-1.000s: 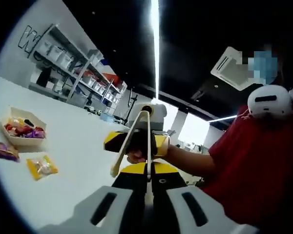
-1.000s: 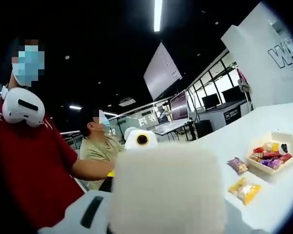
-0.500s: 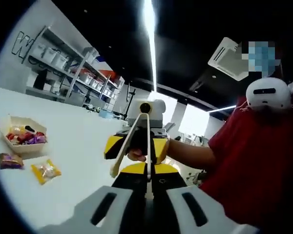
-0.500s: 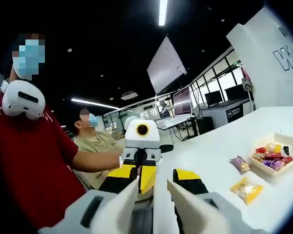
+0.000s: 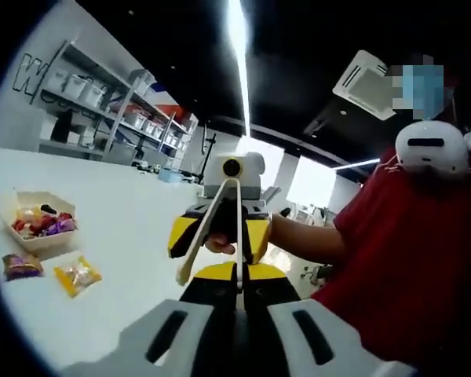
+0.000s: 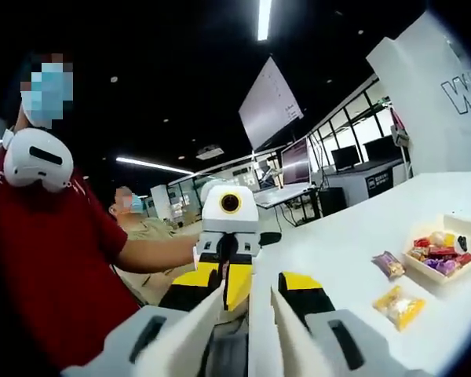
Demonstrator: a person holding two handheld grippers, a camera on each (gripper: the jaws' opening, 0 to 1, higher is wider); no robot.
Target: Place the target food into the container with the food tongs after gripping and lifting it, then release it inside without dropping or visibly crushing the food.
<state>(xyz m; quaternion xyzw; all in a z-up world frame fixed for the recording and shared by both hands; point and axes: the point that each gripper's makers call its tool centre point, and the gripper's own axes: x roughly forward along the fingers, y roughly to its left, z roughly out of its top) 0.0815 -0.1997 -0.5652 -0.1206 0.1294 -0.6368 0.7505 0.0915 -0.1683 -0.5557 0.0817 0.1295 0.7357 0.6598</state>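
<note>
Two grippers are in play: the left gripper (image 6: 229, 271) and the right gripper (image 5: 220, 236). One pair of tongs (image 5: 217, 229) is clamped between the jaws in the left gripper view. On the white table (image 5: 125, 236) stands one shallow tray (image 5: 38, 224) holding a heap of wrapped snacks, too small and jumbled to count. Two loose packets lie just beside it: one purple packet (image 5: 21, 266) and one yellow packet (image 5: 77, 276). Two people are visible: one person in a red shirt (image 6: 55, 259), with one white headset (image 6: 35, 160) at the neck, and one seated person (image 6: 145, 232) behind.
</note>
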